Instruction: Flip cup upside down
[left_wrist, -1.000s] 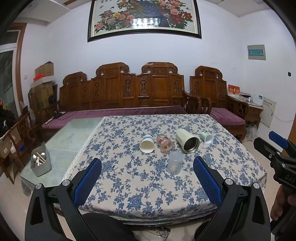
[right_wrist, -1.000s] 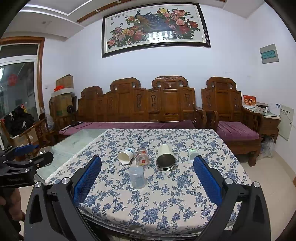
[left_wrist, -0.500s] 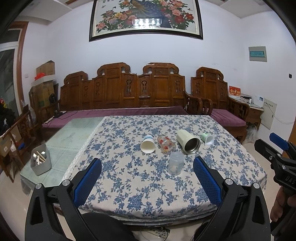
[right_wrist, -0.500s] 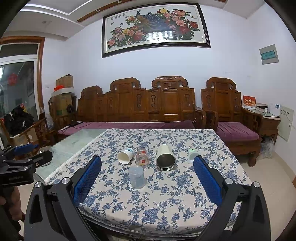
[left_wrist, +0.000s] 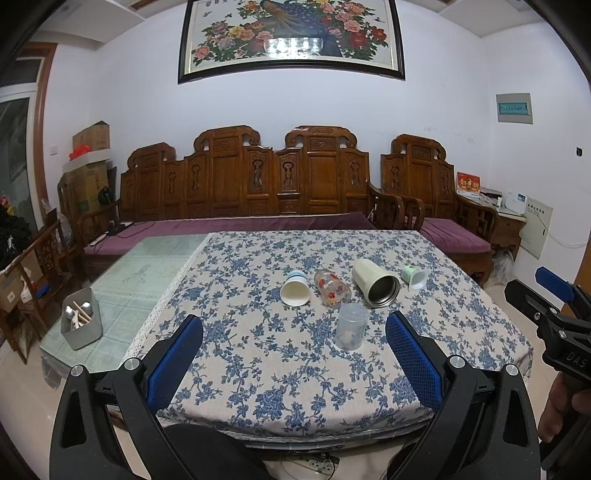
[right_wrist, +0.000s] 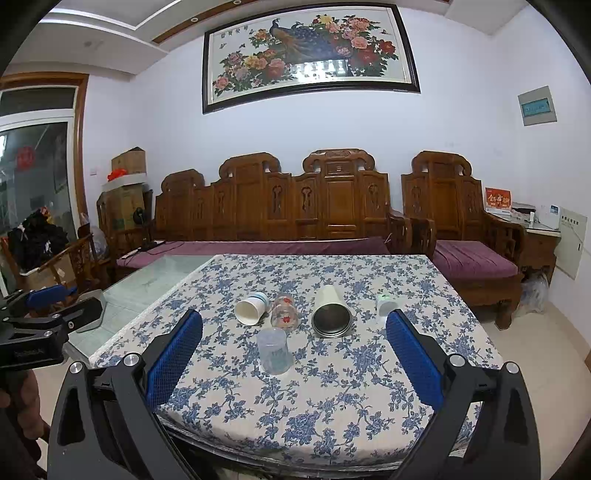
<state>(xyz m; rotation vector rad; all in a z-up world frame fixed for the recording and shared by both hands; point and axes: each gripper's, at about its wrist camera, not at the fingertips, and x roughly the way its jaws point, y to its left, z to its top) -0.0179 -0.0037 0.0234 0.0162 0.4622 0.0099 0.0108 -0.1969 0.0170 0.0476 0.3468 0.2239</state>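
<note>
Five cups are gathered near the middle of the flowered tablecloth (right_wrist: 332, 406). A translucent plastic cup (right_wrist: 274, 350) stands with nothing seen inside it; at its 12 o'clock a floral glass (right_wrist: 284, 314) lies on its side, at 11 o'clock a white paper cup (right_wrist: 251, 309), at 1 o'clock a cream steel tumbler (right_wrist: 330, 312) showing a bare interior, and at 2 o'clock a small green-and-white cup (right_wrist: 385, 303). Utensils are held in a grey caddy (left_wrist: 82, 325). Both the left gripper (left_wrist: 293, 341) and right gripper (right_wrist: 293, 341) are held wide apart, gripping nothing, short of the cups.
</note>
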